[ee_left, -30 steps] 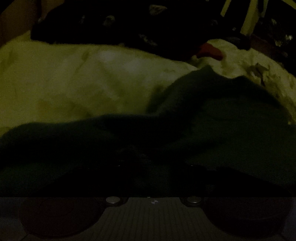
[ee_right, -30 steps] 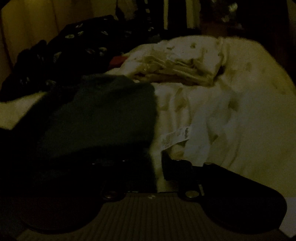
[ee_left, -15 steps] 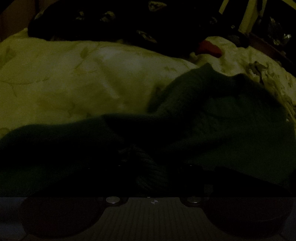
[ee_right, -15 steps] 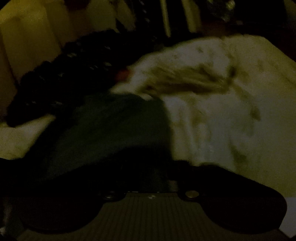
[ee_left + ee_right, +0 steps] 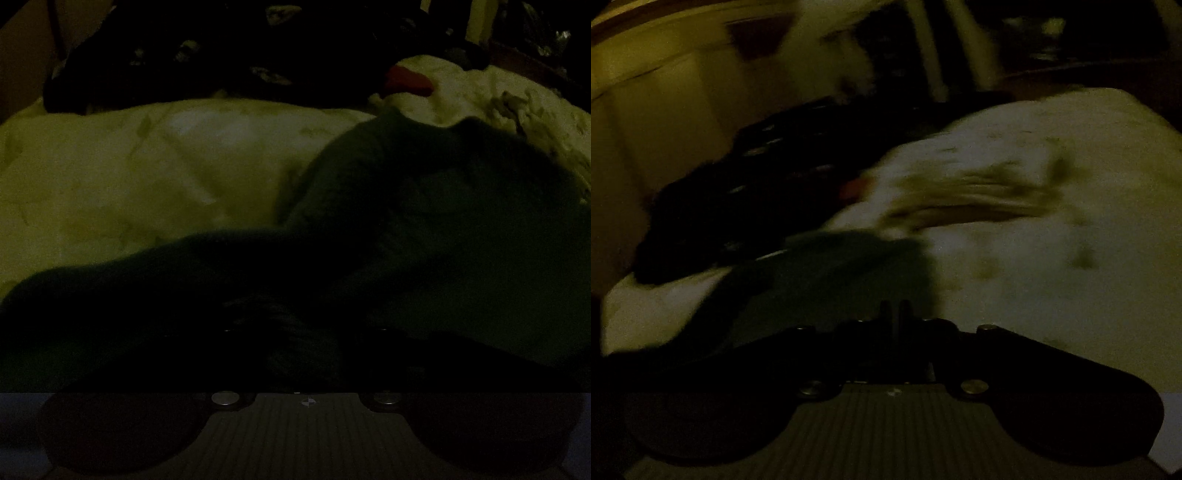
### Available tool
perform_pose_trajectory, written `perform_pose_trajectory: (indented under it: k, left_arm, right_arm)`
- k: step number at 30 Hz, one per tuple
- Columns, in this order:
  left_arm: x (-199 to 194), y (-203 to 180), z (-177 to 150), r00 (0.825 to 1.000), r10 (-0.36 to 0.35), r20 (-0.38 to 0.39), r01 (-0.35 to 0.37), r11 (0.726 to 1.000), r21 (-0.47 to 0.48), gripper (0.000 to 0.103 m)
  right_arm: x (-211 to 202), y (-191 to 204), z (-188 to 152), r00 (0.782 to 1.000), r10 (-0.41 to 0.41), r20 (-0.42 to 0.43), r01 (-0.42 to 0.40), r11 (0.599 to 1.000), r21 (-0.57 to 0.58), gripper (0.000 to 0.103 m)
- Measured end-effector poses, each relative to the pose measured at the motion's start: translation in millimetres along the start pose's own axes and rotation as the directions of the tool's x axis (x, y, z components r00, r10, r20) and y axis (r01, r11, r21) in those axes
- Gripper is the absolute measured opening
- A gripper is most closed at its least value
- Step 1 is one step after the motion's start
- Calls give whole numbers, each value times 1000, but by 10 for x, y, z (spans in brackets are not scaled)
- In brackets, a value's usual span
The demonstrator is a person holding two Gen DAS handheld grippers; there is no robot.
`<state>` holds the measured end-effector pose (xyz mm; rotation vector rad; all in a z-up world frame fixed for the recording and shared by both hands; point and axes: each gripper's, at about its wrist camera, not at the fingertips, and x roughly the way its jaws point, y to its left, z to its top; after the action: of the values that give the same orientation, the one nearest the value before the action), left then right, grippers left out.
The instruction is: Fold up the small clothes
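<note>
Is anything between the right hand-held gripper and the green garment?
Nothing visible. The right hand-held gripper has its fingers drawn together right at the near edge of the green garment, with no other item in the gap. The picture is too dark and blurred to tell whether cloth is pinched between them.
</note>
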<state>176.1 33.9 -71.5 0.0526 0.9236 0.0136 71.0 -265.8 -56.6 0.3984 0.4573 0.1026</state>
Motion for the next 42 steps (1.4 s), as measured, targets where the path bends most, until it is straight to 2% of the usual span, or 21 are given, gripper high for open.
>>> perform_pose_trajectory:
  k: [1,3,4,5,6,7,11,12,14,16,21,24,27,31,33,35,37,38,40,42]
  left_arm:
    - [1,17,1,1000,-4,0,4,1000,-5,103]
    - [3,29,-3,1000,-10,-1,10,1000,-8,103]
    - [7,26,-6,1000,-12,0,12,1000,-6,103]
    - [10,24,-12,1000,-13,1,13,1000,-2,103]
    - [13,15,-24,1000,-10,4,10,1000,4,103]
    - [18,3,-32,1000,-6,7,6,1000,9,103]
    - [2,-97,-69,999,32,26,-33,999,40,103]
    - [-17,-118,-72,999,40,31,-42,998,47,103]
    - [-88,-152,-96,998,48,48,-51,997,53,103]
    - [-207,-171,-137,997,45,70,-48,997,52,103]
    - [-668,-114,-264,977,71,202,-89,992,85,103]
    - [-997,103,-329,950,108,293,-145,984,106,103]
    - [-1296,500,-439,920,187,345,-222,973,67,103]
    - [-1628,1033,-692,917,200,346,-219,976,17,103]
    - [-1721,1172,-849,919,187,346,-214,976,40,103]
    - [-1717,1182,-985,926,157,342,-204,973,104,103]
    - [-1608,1090,-1052,935,172,312,-239,952,191,103]
    - [-1552,1021,-1080,929,197,313,-275,934,229,103]
    - [-1399,932,-1112,907,267,326,-363,887,285,103]
    - [-1243,935,-1131,910,299,288,-383,870,310,103]
  right_arm:
    - [47,84,-26,999,40,-16,-41,998,-37,18]
    - [208,163,-94,991,81,-106,-87,994,-59,22]
    - [301,173,-134,988,34,-153,-45,996,-72,18]
    - [421,172,-190,975,-56,-214,36,994,-100,11]
    - [487,174,-216,965,-93,-247,68,992,-107,4]
    - [524,137,-243,963,-93,-254,71,993,-93,4]
    - [485,222,-259,964,-114,-242,80,986,-148,5]
    - [441,230,-265,967,-115,-227,81,985,-155,7]
    - [318,221,-253,975,-97,-198,73,989,-125,15]
    - [193,224,-257,980,-80,-183,63,993,-98,35]
    - [-43,212,-201,991,-29,-134,22,998,-55,49]
    - [-124,243,-160,993,3,-117,-8,999,-36,54]
    - [-189,284,-147,994,42,-103,-45,999,-24,58]
    - [-212,330,-189,993,50,-104,-52,998,-18,60]
    - [-184,328,-210,991,52,-122,-53,999,-6,60]
    - [-171,324,-233,990,51,-128,-50,999,10,60]
    - [-150,334,-248,988,53,-145,-51,999,16,60]
    - [-154,341,-256,988,52,-144,-50,999,16,60]
    - [-166,356,-266,988,53,-143,-52,999,11,60]
    - [-190,355,-267,990,45,-135,-44,999,8,62]
